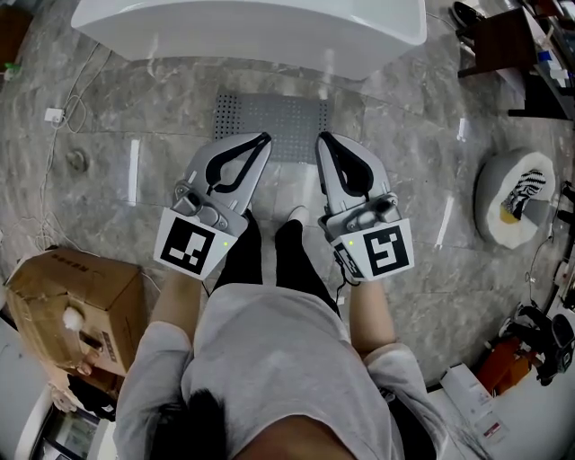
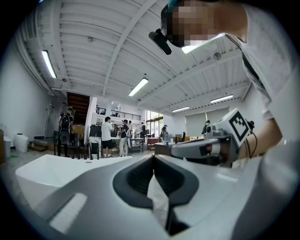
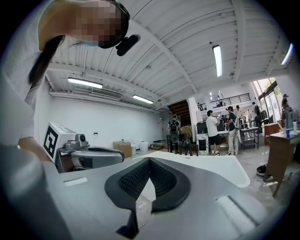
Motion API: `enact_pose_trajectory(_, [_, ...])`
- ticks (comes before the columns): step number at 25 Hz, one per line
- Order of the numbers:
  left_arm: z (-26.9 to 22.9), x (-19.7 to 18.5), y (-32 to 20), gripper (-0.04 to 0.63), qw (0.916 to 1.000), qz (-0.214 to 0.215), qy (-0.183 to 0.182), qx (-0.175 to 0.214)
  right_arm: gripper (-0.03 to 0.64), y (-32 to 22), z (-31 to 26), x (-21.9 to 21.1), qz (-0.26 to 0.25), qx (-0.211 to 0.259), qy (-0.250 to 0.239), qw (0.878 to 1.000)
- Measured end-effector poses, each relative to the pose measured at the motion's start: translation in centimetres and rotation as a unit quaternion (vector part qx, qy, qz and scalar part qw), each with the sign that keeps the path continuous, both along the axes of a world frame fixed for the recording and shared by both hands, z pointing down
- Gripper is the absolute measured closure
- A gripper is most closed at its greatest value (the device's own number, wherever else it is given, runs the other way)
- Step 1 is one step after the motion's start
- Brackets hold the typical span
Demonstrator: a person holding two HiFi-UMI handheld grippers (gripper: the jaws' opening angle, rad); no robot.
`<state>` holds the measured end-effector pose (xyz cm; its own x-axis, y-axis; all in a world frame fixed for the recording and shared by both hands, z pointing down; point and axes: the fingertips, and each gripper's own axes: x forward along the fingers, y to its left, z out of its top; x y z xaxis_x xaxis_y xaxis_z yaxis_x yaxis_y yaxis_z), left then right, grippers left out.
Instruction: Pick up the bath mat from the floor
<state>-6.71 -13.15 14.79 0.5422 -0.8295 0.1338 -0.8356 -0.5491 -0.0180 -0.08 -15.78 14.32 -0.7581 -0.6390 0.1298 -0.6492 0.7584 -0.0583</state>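
Grey marbled floor (image 1: 162, 108) spread under the person, with a white bathtub (image 1: 252, 27) across the far side. The left gripper (image 1: 260, 139) had its jaws pressed together with nothing between them, as its own view showed. The right gripper (image 1: 323, 137) was likewise closed and empty. Both were held side by side in front of the person's body, a little apart and pointing toward the tub.

From the head view, their tips overlapped the near edge of the grey dotted bath mat (image 1: 287, 117). The mat lay flat on the floor just in front of the tub, gripped by neither. The person's black-clad legs (image 1: 269, 260) stood just short of the mat, between the two grippers.

Farther out, a cardboard box (image 1: 72, 296) sat at the left and a round white object (image 1: 512, 198) lay at the right. In the gripper views, people stood around tables in the background.
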Motion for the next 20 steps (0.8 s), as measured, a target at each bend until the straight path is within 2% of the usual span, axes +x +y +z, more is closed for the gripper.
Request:
enact_pose_trajectory(7, [3.0,0.2,-1.6,0.594,0.9998,-0.002,-0.001,-0.021,0.615,-1.8,2.9,0.8,0.007,-0.017,0.003,1.000])
enact_pose_trajectory(12, [5.8,0.4,-3.3,0.594,0.9993,0.007,-0.024,-0.026,0.615,-3.6,5.9,1.9,0.018,-0.029,0.008,0.999])
enact_pose_trajectory(20, [11.6,-1.4,-4.6,0.594,0.9984,0.004,-0.036,-0.043,0.614,-5.5,12.0,1.8,0.023,-0.046,0.019,0.998])
